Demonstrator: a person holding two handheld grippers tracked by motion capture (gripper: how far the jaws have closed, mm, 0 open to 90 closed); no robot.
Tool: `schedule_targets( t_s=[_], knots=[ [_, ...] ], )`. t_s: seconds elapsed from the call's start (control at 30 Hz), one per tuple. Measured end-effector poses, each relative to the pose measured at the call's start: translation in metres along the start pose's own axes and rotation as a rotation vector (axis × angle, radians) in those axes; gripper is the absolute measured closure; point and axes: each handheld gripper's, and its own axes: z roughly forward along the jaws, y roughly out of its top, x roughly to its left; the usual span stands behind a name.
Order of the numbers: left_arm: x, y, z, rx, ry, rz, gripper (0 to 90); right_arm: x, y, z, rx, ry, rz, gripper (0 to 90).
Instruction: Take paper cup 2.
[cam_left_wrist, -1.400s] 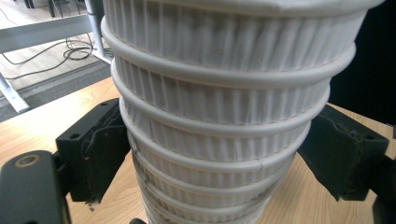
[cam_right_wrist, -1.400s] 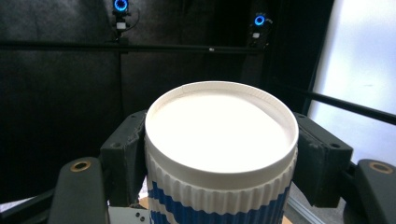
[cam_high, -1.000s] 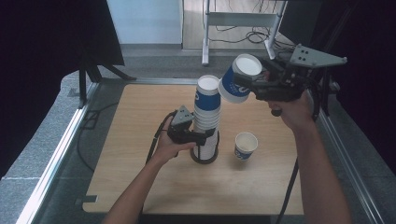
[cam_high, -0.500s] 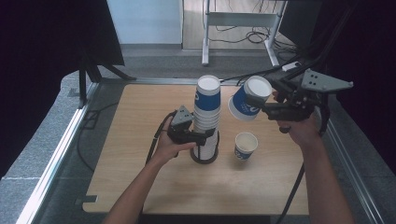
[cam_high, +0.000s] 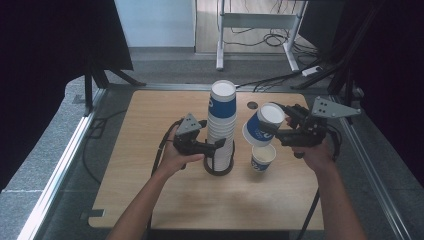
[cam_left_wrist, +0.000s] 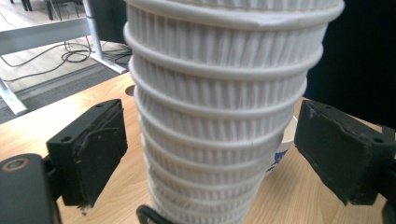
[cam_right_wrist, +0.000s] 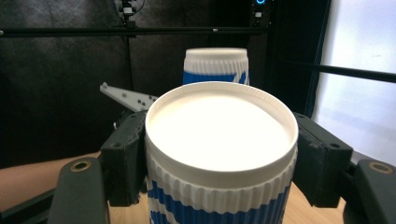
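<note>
- High view: the right gripper (cam_high: 280, 131), clenched on one paper cup (cam_high: 261, 128), has come down from high beside the top of the cup stack (cam_high: 222, 125) to just above the single upright cup (cam_high: 263, 158) on the counter (cam_high: 150, 200). The held cup is tilted, base up. My judgement: it is about to be set down on or beside that cup. Count: one stack in a dark ring holder (cam_high: 218, 169), one cup held, one cup standing loose.
- Left gripper view: the left gripper (cam_left_wrist: 210, 154) has its fingers (cam_left_wrist: 93, 149) spread either side of the ribbed white stack (cam_left_wrist: 219, 116), with a gap at each side, so released, not gripping. At least eight nested rims show here.
- Right gripper view: the fingers (cam_right_wrist: 126, 154) press both sides of the blue-and-white cup (cam_right_wrist: 222, 154); the stack top (cam_right_wrist: 216, 65) rises behind it.
</note>
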Motion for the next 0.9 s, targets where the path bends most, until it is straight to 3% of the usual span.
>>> schedule_targets(
  t_s=[0.4, 0.9],
  knots=[
    [-0.008, -0.013, -0.016, -0.023, 0.020, 0.002, 13.9, 0.007, -0.026, 0.005, 0.030, 0.016, 0.010, 29.0],
    [-0.021, -0.040, -0.035, -0.044, -0.024, -0.031, 14.4, 0.024, -0.065, 0.012, 0.046, 0.029, 0.028, 28.9]
  ],
)
